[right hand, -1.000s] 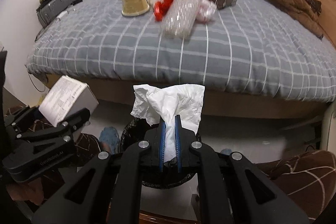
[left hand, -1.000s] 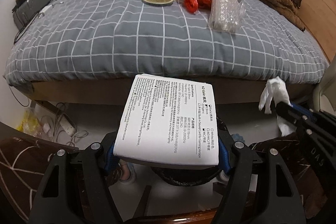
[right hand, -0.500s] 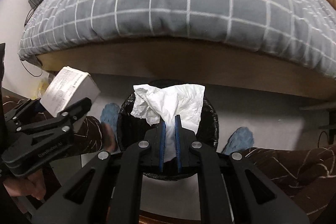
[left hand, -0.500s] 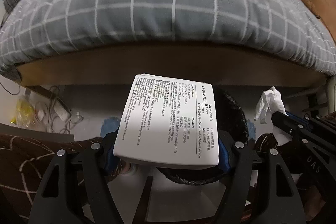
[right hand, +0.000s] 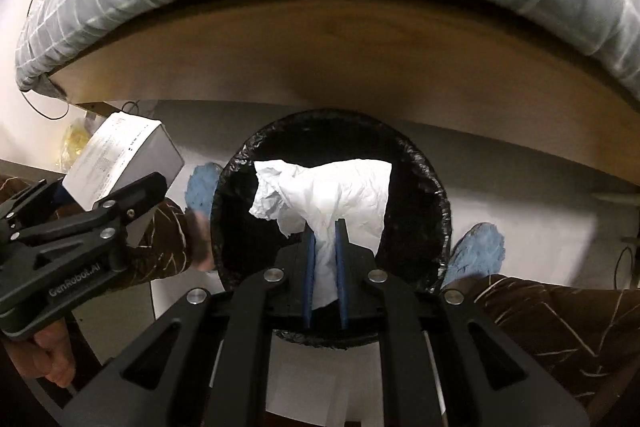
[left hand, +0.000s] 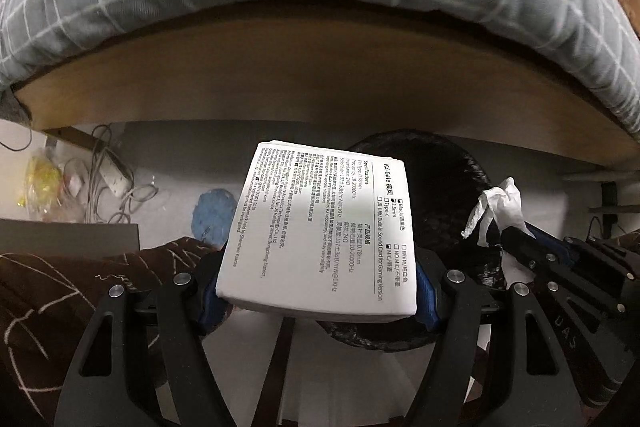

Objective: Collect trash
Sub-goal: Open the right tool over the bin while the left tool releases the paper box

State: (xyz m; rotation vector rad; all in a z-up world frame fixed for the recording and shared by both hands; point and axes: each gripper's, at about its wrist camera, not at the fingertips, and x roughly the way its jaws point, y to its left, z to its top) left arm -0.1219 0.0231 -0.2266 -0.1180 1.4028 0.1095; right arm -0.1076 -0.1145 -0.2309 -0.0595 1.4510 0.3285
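Directly ahead, the right gripper [right hand: 324,227] pinches a crumpled tissue [right hand: 324,191] above the black-lined bin [right hand: 436,187], while the left gripper [left hand: 316,287], jaws spread wide, clamps a white printed box [left hand: 316,231] over the bin's left rim. Released from there, the box could strike the rim and tumble to the floor. Beyond looms the bed's wooden frame [right hand: 320,67].

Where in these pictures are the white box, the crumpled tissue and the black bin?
white box [left hand: 320,227]: left wrist view, middle of its printed face.
crumpled tissue [right hand: 336,191]: right wrist view, its spread upper part.
black bin [right hand: 432,187]: right wrist view, right rim of its liner.
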